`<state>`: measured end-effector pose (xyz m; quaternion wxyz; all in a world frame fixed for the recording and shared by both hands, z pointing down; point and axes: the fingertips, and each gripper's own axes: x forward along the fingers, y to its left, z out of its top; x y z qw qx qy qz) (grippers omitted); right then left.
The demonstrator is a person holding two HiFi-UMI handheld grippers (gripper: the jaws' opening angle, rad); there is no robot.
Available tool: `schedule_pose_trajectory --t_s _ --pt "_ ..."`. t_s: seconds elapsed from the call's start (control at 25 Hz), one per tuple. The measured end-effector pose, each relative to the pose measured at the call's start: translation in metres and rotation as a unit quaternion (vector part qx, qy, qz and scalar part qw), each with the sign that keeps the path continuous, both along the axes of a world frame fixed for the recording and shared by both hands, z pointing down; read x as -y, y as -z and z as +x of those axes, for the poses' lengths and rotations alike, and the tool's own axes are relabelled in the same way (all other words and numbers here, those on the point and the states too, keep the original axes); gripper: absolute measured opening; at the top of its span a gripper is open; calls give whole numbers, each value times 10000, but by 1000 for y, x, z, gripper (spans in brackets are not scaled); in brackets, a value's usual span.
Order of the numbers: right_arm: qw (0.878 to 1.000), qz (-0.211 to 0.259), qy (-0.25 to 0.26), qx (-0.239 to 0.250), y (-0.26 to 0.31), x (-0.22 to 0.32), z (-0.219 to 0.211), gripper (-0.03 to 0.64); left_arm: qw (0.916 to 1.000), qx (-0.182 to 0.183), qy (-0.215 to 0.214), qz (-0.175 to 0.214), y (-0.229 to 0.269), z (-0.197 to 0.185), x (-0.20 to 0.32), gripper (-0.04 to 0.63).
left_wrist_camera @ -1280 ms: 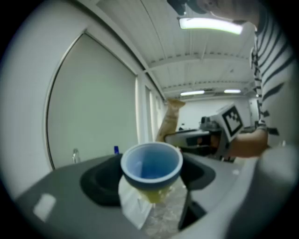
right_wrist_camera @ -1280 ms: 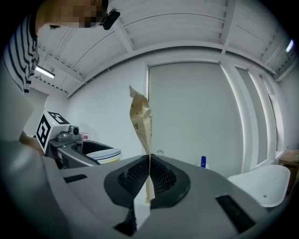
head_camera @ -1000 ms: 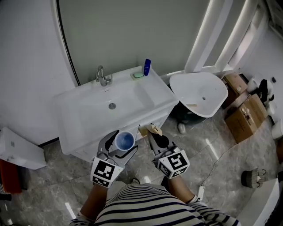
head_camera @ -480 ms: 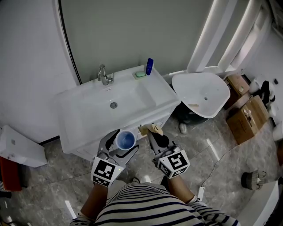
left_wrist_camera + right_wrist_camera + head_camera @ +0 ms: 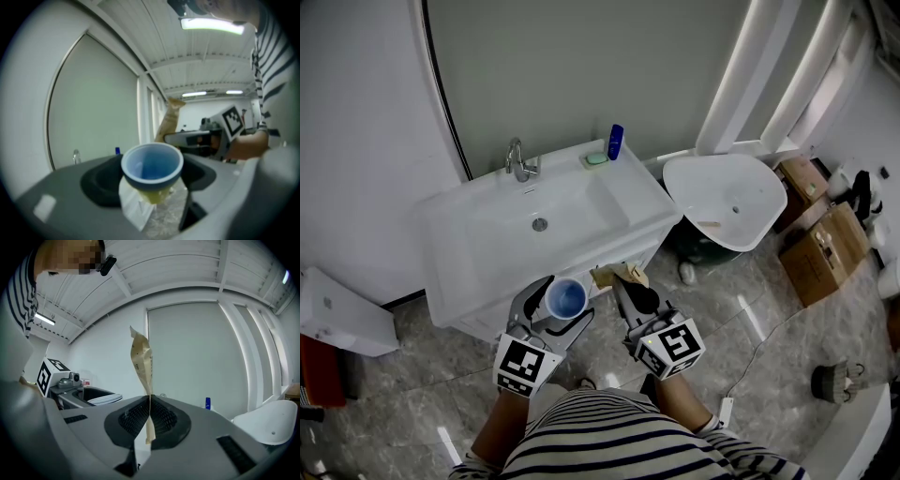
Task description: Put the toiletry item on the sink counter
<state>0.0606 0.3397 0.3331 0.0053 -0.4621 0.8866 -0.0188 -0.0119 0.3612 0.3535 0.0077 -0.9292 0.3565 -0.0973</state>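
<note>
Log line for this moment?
left hand-held gripper: shut on cup | right hand-held gripper: shut on packet | both short of sink

Right gripper (image 5: pixel 149 400), jaws closed on a tan paper packet (image 5: pixel 142 359) near its lower end; the packet stands upright above them. At left, the left gripper (image 5: pixel 89 395), with the pale rim of a cup (image 5: pixel 106 400) showing. At right, a small blue bottle (image 5: pixel 207 403).
</note>
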Motion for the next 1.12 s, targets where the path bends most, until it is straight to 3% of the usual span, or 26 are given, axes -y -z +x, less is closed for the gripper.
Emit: schedule_pose_trajectory --t_s 0.72,1.12 --pt "9998 110 -150 119 8 -5 30 11 9998 13 -187 4 -2 28 4 373" --pt "9994 94 -321 76 8 29 47 11 9991 4 -423 87 -1 46 47 373"
